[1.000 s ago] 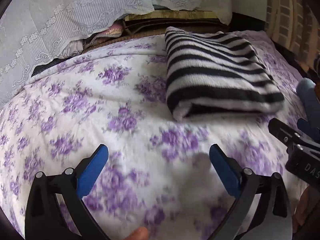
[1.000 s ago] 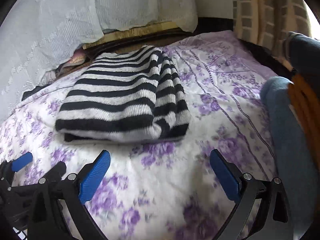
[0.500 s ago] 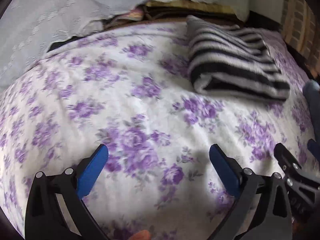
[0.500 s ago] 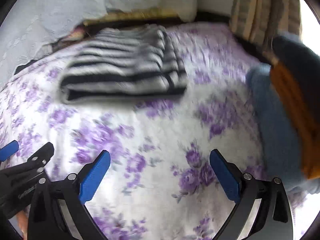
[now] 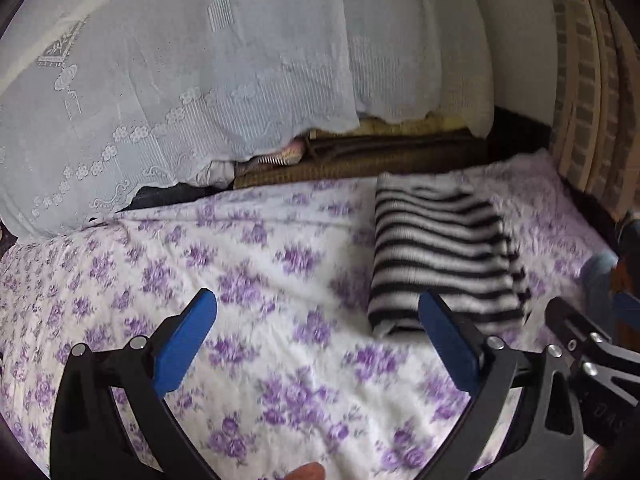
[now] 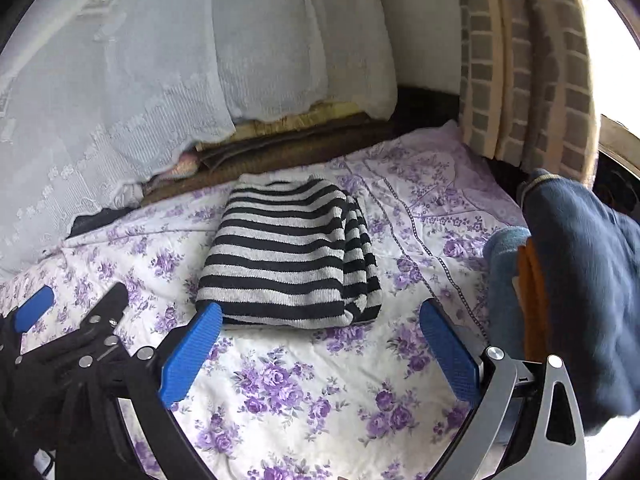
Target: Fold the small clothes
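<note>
Both tongs stand wide and hold nothing: the left gripper (image 5: 318,330) fills the bottom of the left wrist view and the right gripper (image 6: 320,334) the bottom of the right wrist view, each hanging over the flowered bedsheet (image 6: 304,392) without touching any cloth. The striped sweater (image 6: 288,264) lies folded into a thick block at the centre of the right wrist view, and at centre right of the left wrist view (image 5: 440,256), with its doubled edge toward the cameras and a looser layer showing along its right side. That piece looks finished, so the step in hand seems to be the gap between garments. At the right edge of the right wrist view sits a pile of clothes (image 6: 576,280), dark blue on top with light blue and orange beneath; whether these are folded or waiting I cannot tell. If they are waiting, the next move calls for a swing to the right, a pinch on the top layer only, and a clear patch of sheet to spread it on. No basket, box or other container shows in either view.
</note>
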Available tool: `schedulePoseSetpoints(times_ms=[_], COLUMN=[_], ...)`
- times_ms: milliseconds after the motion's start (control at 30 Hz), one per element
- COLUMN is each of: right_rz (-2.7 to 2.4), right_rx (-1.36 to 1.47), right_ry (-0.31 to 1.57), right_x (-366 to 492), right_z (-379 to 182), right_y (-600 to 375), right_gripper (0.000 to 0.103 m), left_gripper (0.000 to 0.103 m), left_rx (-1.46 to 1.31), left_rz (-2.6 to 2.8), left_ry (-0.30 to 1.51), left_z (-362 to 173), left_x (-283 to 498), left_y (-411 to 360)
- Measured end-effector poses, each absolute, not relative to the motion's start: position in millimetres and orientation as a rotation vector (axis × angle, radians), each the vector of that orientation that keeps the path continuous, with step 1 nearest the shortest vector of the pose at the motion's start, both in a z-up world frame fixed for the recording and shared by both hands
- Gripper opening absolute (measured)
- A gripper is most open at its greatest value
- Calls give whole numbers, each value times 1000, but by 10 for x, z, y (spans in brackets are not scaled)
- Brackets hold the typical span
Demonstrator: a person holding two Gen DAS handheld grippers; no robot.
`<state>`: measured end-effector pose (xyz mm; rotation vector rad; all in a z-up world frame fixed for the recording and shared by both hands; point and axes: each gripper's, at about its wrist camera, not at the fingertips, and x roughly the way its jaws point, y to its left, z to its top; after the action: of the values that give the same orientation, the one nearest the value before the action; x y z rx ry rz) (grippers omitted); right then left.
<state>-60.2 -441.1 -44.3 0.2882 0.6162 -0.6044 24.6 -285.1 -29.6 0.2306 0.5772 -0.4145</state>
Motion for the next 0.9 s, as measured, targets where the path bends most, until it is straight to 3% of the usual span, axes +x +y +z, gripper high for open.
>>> schedulePoseSetpoints(times_ms=[267,900], right_rz=[-629,-532], right_rx=[141,105], right_ry=[680,594], right_x=[-410,-746], right_z=[-372,-97], right_y=[-4376,-4053], right_gripper=[99,100], left_gripper=[98,98], left_rx=[215,231], left_rz=[-472,-441], left_ry=[724,627], left_z=[-487,-190], left_x=[492,166], left_y=[-2956,-2699])
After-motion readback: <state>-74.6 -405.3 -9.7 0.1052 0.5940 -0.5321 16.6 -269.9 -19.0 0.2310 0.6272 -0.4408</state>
